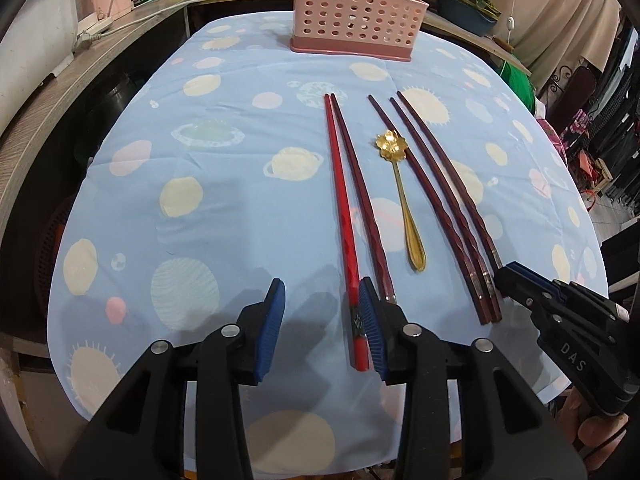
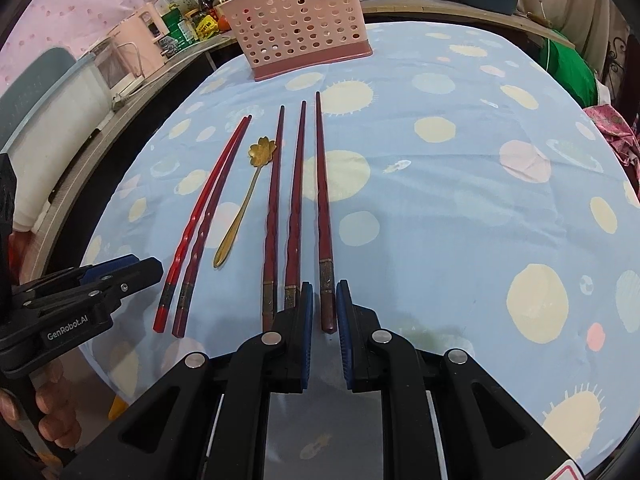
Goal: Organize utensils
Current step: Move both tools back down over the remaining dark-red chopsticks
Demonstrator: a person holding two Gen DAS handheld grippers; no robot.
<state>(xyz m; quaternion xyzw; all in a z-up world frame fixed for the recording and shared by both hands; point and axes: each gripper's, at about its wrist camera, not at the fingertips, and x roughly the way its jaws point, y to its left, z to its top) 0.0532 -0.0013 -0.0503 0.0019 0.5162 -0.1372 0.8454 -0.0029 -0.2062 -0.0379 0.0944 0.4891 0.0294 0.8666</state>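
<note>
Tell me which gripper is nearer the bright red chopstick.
Left. The left gripper is at the bright red chopstick, its handle end beside one pad. The right gripper sits several utensils away, around a dark chopstick.

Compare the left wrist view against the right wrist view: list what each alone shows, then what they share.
Left wrist only: the left tongs seen from behind with pads apart, the red chopstick ending just inside one pad; DAS lettering on the right tongs. Right wrist only: the rightmost chopstick with its end lying between the right tongs' pads; GenRobot.AI lettering on the left tongs. Both: pink basket, gold spoon, five chopsticks, planet-print tablecloth.
</note>
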